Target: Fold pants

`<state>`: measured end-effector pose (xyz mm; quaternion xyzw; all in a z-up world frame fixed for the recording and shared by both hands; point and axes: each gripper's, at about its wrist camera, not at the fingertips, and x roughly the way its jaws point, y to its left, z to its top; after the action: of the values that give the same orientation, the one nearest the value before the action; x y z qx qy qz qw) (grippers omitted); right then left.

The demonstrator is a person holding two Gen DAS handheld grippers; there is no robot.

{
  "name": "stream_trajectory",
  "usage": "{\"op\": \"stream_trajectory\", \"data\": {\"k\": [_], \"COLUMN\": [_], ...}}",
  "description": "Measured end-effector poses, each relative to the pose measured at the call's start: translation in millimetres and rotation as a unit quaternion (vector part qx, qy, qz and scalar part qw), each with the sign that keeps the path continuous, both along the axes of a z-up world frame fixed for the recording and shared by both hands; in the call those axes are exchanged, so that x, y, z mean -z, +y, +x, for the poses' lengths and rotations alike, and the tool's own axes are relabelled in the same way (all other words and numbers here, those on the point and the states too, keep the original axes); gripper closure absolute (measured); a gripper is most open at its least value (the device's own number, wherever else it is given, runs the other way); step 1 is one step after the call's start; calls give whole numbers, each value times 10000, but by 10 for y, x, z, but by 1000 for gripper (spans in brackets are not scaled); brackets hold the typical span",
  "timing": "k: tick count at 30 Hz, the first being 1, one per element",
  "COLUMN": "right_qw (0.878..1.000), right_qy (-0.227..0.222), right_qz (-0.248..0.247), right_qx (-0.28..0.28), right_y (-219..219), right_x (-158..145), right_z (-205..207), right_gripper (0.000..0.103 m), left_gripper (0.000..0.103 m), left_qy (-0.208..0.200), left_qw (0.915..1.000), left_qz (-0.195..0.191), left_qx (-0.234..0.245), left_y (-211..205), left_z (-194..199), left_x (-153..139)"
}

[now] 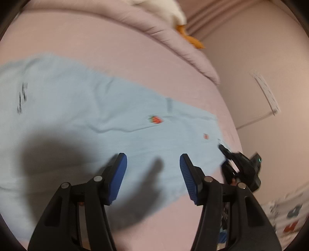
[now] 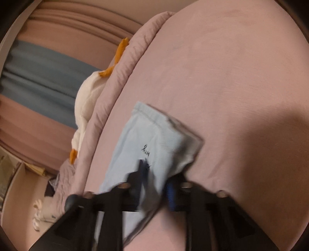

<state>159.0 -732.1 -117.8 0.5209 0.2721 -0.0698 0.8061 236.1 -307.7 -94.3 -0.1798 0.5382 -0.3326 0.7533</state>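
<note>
Light blue pants (image 1: 100, 115) with small red strawberry prints lie flat across the pink bed (image 1: 135, 58). My left gripper (image 1: 153, 168) is open and empty, its blue pads (image 1: 117, 179) hovering just above the near edge of the pants. My right gripper shows in the left wrist view (image 1: 239, 166) at the right end of the pants. In the right wrist view my right gripper (image 2: 156, 183) is shut on the pants (image 2: 146, 146), pinching one end; the cloth drapes over the fingers, and a hem and black writing show.
A rolled pink duvet (image 1: 173, 38) runs along the far side of the bed, with a white and orange plush toy (image 1: 173, 11) behind it. The bed's right edge drops to a pale wall (image 1: 260, 58). Patterned cloth (image 1: 289, 218) lies at lower right.
</note>
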Motion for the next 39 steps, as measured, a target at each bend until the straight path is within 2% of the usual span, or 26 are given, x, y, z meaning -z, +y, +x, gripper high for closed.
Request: {"op": "stream_trajectory", "data": {"k": [1,3,6,9,11,12,13,15,16,20,23,27,29,30,32,34,35,39], "right_qw": [9999,9999,9981,9923,9807,9679,9601,9355,9232,8721,8406,8080,7858,7703,7509,7384,7349,7196], "right_qy": [-62,-112,171,-55,-185,-240,-268,-338,-363,-541,-523,-514,-500,-482,-483,-473,-473,-617], "right_qz": [90,11,-561,-1177,-1834,-2336,-2591,-3216,-3472,-4250,-4585,-4772,-4998,-5179,-5382,-5518,-5584,-5787], "right_qx": [22,-31,-173,-376,-652,-895,-1021,-1424,-1608,-2364,-2838,-3417,-3609,-3688,-3797,-3848,-3820,-3788], "right_y": [-20,4,123,329,589,811,951,1341,1530,2260,2635,3013,3174,3267,3368,3421,3449,3620], "right_x": [32,4,-171,-499,-749,-908,-978,-1113,-1141,-1111,-970,-774,-704,-674,-654,-659,-672,-782], "right_z": [-32,-38,41,72,121,155,191,246,264,331,380,392,359,352,339,333,332,300], "right_gripper": [97,97,97,97,97,97,97,97,97,97,97,97,97,97,97,97,97,97], "left_gripper": [47,49,49,49,46,44,43,38,33,29,22,22,22,24,37,84,90,90], "left_qy": [90,-51,-184,-38,147,213,265,329,352,506,620,1125,1229,1218,1116,967,869,294], "left_qw": [9999,9999,9998,10000,9997,9994,9989,9962,9945,9827,9749,9664,9632,9620,9648,9726,9754,9802], "left_qz": [-49,-130,13,-54,-195,-251,-370,-764,-943,-1748,-2080,-2229,-2304,-2360,-2270,-1977,-1876,-1761], "left_qx": [-30,-13,86,43,-36,-79,-133,-246,-280,-339,-489,-615,-631,-639,-723,-752,-761,-855], "left_y": [17,47,27,59,110,121,144,198,218,270,299,276,298,307,338,380,409,677], "left_z": [5,-32,-85,-80,-67,-78,-87,-160,-194,-215,-168,-35,-20,-8,-7,-18,-26,-75], "left_x": [58,62,81,98,78,69,46,16,-4,-111,-83,57,84,72,45,30,39,-166]}}
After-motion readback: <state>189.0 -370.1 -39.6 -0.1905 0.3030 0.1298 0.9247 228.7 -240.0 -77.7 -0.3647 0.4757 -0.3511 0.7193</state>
